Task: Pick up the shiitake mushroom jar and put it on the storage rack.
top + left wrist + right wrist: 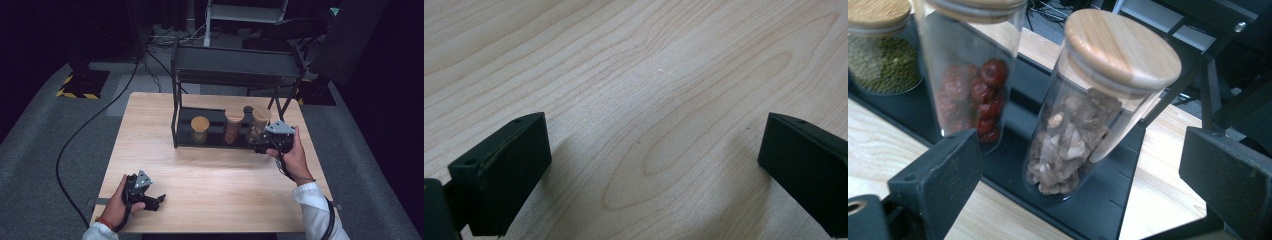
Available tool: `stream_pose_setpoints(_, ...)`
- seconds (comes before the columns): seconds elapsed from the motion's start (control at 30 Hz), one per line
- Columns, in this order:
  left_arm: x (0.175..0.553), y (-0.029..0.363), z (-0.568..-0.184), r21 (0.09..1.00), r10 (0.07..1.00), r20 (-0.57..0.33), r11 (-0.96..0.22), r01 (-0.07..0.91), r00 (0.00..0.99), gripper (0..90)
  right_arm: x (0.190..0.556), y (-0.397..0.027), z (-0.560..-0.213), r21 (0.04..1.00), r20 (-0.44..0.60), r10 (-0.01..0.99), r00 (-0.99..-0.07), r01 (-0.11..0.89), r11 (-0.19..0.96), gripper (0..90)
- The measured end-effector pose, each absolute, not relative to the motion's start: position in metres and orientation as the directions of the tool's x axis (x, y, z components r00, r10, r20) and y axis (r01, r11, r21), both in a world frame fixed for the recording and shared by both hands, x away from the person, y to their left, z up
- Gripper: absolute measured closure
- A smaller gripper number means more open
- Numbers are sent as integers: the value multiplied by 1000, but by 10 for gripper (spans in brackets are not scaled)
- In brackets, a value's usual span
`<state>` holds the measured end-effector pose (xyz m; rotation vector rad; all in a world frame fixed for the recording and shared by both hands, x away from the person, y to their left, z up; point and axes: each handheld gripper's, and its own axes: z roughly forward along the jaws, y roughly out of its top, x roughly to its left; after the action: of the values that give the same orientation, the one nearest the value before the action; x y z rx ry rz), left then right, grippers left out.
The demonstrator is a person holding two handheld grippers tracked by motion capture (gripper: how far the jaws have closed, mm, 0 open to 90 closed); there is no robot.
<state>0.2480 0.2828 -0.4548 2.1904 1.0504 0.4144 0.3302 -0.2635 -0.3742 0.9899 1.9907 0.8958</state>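
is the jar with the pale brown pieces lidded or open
Lidded. A round wooden lid sits on top of the glass jar of pale brown pieces, covering its mouth, as it stands on the black rack.

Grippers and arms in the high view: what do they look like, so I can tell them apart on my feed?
Both are black, each topped by a grey three-cornered plate with dark dots. The left claw has blocky black jaws and a black cable along the wrist, which wears a red-orange band. The right claw trails a black cable over a white sleeve.

Grey carpeted floor (45,135), black cable (75,137) across it, hazard-striped base (82,84), dark surroundings.
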Motion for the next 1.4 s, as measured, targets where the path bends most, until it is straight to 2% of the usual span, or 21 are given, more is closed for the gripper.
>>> stream_pose_setpoints(0.7,248,283,-455,685,780,-1,-456,569,626,2,294,-281,-399,836,-290,815,-503,281,471,33)
stream_pose_setpoints(1.4,248,283,-455,685,780,-1,-455,569,626,2,283,-307,-429,801,-280,772,-571,304,516,34)
